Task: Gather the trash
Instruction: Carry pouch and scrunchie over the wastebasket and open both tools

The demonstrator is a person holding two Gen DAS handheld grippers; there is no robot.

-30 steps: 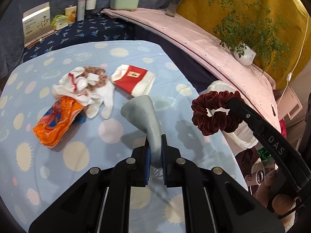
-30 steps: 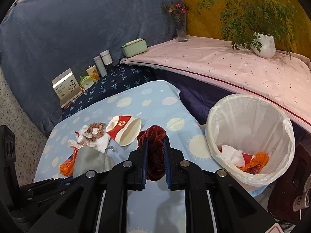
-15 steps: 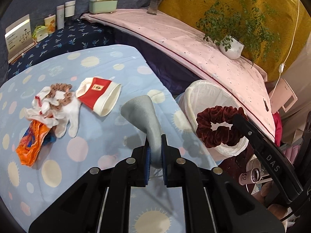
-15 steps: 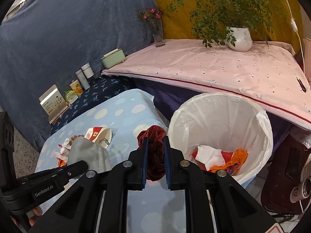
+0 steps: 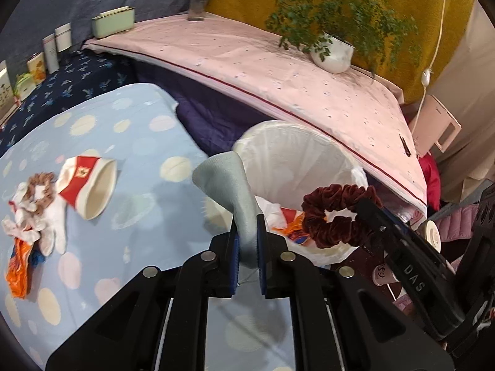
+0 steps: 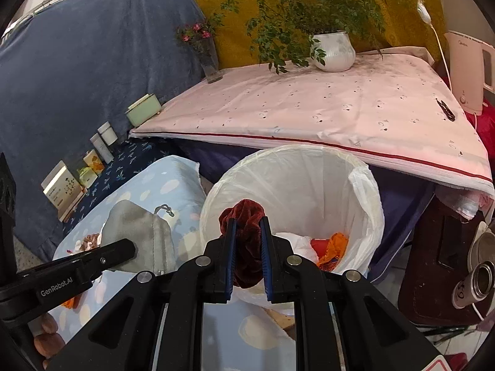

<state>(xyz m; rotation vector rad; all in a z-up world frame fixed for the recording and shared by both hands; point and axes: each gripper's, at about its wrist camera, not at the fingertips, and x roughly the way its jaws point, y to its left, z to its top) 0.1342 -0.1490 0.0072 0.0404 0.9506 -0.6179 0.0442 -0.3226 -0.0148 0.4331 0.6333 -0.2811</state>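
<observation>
My left gripper (image 5: 247, 238) is shut on a grey face mask (image 5: 227, 182) and holds it up at the near rim of the white-lined trash bin (image 5: 309, 142). The mask also shows in the right wrist view (image 6: 139, 235). My right gripper (image 6: 247, 241) is shut on a dark red scrunchie (image 6: 244, 216), held over the near edge of the bin (image 6: 368, 198). The scrunchie also shows in the left wrist view (image 5: 334, 213). Crumpled white and orange trash (image 6: 331, 244) lies in the bin.
On the blue spotted cloth (image 5: 133, 142) lie a red-and-white paper cup (image 5: 89, 182), a white glove with a brown scrunchie (image 5: 37, 210) and an orange wrapper (image 5: 20, 262). A pink-covered table (image 6: 324, 111) with a potted plant (image 6: 332, 51) stands behind the bin. Cans (image 6: 476, 281) stand at right.
Both grippers have swung right from over the blue cloth to the bin, each keeping its item. The bin is now close in front of both.
</observation>
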